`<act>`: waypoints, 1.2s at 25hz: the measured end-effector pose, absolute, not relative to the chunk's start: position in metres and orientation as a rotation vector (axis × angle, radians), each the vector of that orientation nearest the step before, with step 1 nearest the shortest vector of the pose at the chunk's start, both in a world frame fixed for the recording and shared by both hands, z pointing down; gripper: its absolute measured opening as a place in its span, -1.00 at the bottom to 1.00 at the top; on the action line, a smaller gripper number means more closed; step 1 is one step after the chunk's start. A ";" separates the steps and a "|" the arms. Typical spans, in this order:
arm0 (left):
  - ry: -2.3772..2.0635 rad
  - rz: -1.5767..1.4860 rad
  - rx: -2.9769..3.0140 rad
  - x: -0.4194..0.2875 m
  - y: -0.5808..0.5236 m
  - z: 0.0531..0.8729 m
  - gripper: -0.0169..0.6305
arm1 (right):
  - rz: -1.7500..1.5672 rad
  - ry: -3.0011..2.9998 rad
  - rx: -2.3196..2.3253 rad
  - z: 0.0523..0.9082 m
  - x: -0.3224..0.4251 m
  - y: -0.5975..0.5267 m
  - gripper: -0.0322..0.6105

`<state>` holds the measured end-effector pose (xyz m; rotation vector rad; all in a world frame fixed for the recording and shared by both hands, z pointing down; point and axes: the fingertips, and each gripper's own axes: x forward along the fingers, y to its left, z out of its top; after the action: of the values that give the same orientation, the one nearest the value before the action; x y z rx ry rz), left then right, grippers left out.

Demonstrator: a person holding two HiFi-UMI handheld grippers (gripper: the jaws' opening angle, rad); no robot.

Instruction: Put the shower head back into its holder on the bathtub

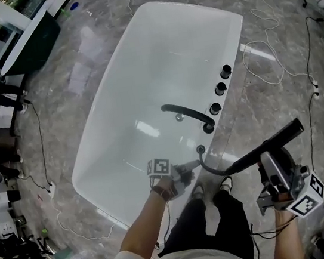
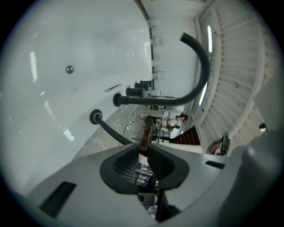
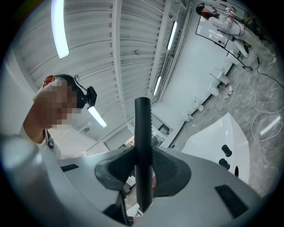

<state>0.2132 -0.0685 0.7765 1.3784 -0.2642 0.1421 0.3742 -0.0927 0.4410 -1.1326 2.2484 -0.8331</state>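
Closest in the head view are the person's dark trousers (image 1: pixel 214 217). Ahead of them the left gripper (image 1: pixel 191 168) reaches toward the rim of the white bathtub (image 1: pixel 141 68). Its tips are just beside the black hose (image 1: pixel 231 167), which runs out of the round holder (image 1: pixel 200 149) just beyond them. The right gripper (image 1: pixel 270 158) is well off to the right, outside the tub, clamped on the black shower head (image 1: pixel 275 138), which juts up and away from it. A black spout (image 1: pixel 187 114) and three knobs (image 1: pixel 220 88) sit farther along the rim.

From the left gripper view, the left gripper (image 2: pixel 140 148) is clenched, with only a slit between its pads and nothing in it. The hose (image 2: pixel 108 128) slants from the holder (image 2: pixel 96 117) to the tips and passes out of sight behind them.

From the right gripper view, the right gripper (image 3: pixel 143 153) grasps the shower head (image 3: pixel 143 124) upright between its pads. The bathtub (image 3: pixel 222 133) lies below to its right.
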 end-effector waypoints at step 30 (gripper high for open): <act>-0.909 -0.018 2.230 0.154 -0.135 0.659 -0.93 | -0.199 2.861 -1.575 0.702 0.210 -0.135 -0.52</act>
<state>0.1543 -0.1353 0.6589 2.2300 -0.9086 -0.0182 0.2104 -0.1348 0.7020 -1.5754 2.8612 -0.1987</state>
